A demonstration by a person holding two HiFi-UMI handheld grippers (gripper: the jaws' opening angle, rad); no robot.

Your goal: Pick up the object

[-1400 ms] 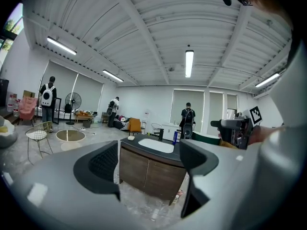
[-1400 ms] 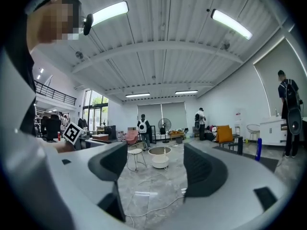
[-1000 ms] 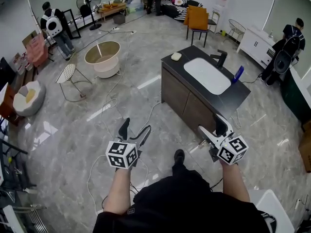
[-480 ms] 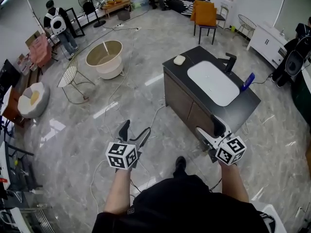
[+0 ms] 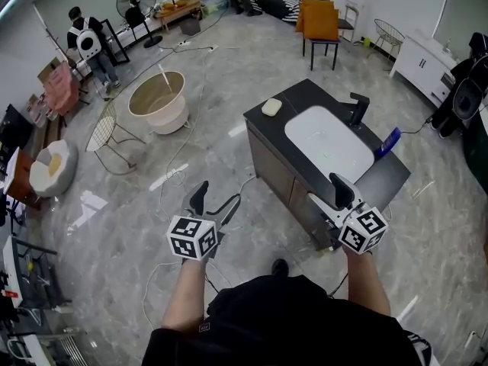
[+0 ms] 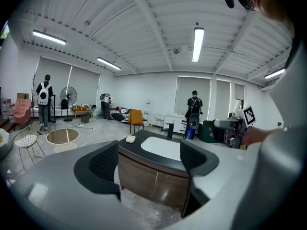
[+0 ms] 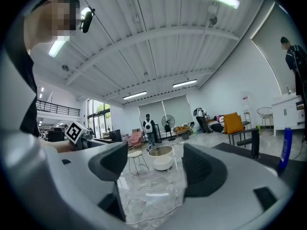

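A black counter with a white sink basin stands ahead on the right. On its far left corner lies a pale soap bar. A black faucet and a blue bottle stand on its right side. My left gripper hangs open and empty over the floor, left of the counter. My right gripper is open and empty at the counter's near edge. The left gripper view looks between its open jaws at the soap bar and basin. The right gripper view shows the blue bottle at far right.
A round beige tub and a wire chair stand to the left. Cables trail across the marble floor. An orange chair stands beyond the counter. A person stands at the back left, near a fan.
The counter has drawn nearer in the head view, and the right gripper now reaches its near edge. Both grippers stay open and empty.
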